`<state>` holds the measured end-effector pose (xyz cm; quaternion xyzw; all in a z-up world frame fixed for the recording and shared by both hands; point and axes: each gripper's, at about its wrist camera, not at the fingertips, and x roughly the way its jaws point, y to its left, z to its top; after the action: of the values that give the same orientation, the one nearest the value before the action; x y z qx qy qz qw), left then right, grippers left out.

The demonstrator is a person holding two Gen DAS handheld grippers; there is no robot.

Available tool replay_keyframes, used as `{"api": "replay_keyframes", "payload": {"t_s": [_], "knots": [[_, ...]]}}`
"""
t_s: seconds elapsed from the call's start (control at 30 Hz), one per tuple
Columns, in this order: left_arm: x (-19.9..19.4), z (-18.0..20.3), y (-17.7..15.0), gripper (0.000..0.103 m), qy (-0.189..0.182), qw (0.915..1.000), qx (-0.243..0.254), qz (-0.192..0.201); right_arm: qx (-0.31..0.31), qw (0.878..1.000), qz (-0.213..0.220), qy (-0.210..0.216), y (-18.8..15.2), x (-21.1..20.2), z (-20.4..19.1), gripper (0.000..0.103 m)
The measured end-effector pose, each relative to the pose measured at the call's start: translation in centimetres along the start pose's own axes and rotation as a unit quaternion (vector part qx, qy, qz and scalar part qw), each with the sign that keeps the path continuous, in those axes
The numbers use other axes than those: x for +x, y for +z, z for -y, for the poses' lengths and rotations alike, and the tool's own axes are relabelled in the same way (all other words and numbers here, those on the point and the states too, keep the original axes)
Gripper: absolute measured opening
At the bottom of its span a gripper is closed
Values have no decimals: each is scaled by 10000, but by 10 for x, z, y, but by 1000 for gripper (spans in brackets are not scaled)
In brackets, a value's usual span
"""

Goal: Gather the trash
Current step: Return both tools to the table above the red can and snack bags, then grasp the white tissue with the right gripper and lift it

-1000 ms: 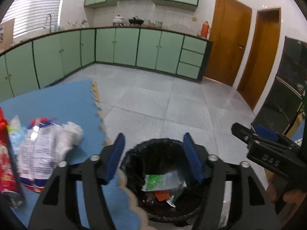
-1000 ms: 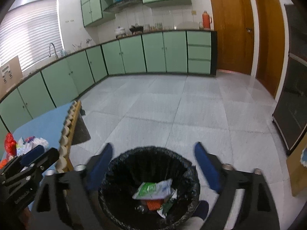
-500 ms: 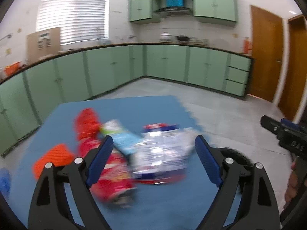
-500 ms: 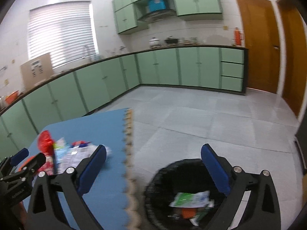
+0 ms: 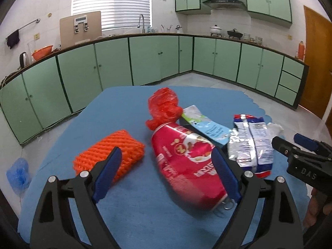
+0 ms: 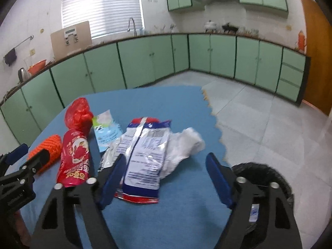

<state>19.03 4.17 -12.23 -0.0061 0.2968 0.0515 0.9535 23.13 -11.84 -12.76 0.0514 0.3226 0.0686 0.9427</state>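
Note:
Trash lies on a blue mat (image 5: 128, 114): an orange foam net (image 5: 112, 155), a red can (image 5: 184, 161), a red plastic bag (image 5: 164, 108), a light blue wrapper (image 5: 207, 126) and a silver-blue snack bag (image 5: 251, 143). My left gripper (image 5: 166, 174) is open and empty, just above the near end of the can. My right gripper (image 6: 166, 178) is open and empty over the snack bag (image 6: 145, 155), with a white tissue (image 6: 186, 145) beyond it. The black bin (image 6: 261, 172) sits at the lower right, beside the mat's edge.
Green cabinets (image 5: 145, 58) run along the far walls. Grey tiled floor (image 6: 269, 114) lies right of the mat (image 6: 157, 103). A blue bag (image 5: 17, 172) lies on the floor at left. A brown door (image 5: 315, 62) is at far right.
Both grippers have swung left from over the bin to over the trash on the mat. Both stayed open and empty.

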Motion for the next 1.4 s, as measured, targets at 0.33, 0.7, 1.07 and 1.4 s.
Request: {"api": "replay_keyframes", "payload": {"t_s": [0.33,0.7,1.07,1.4], "knots": [[8,-4,-5,85,-41,9999,-107,-96,-58,9993,-353,-71,-3,28,-7,60],[18,1,-5,85,-47,9996,-103,-248,-226,9991,-357,6,-3,27,-11,1],[22,12,-8,86,-208,9991,-32,-358,-121,9992,-291,239,0,7,0,3],[28,14,-7,86,-253,9989,-25,-406,88,9990,-437,-37,7,29,15,55]]}}
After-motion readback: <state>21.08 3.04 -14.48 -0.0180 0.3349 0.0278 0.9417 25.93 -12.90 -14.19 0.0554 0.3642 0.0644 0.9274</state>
